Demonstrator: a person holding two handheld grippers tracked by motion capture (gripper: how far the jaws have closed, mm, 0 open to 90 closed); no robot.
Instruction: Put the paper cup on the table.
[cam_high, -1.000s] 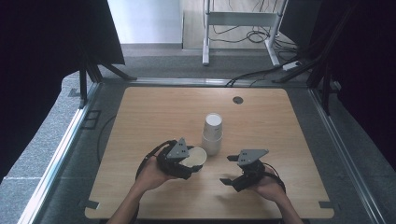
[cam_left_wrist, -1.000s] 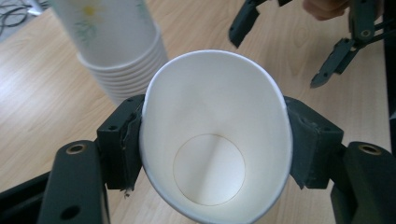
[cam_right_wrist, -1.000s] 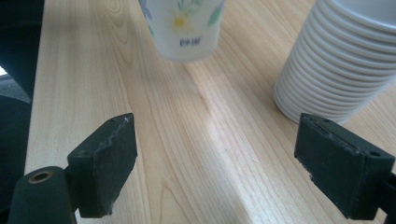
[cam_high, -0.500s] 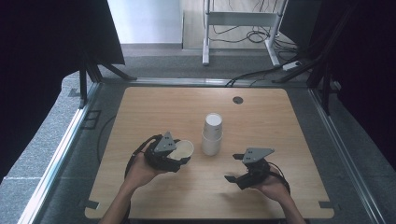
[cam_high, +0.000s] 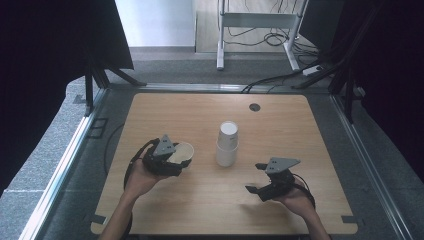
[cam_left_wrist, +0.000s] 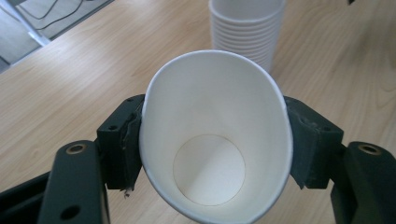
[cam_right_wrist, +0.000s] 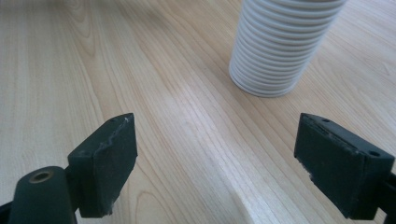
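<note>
My left tool (cam_high: 176, 159) is clamped on a single white paper cup (cam_left_wrist: 215, 135), squeezing its rim into an oval, and holds it just left of the tall stack of white paper cups (cam_high: 227, 144) standing mid-way across the pale wooden counter (cam_high: 300, 130). My right tool (cam_high: 261, 184) hangs empty, jaws spread wide, near the stack's right side. To set this cup down well, I should keep the grip light so the wall doesn't crease, turn the cup upright, place it well apart from the stack, and only then release.
</note>
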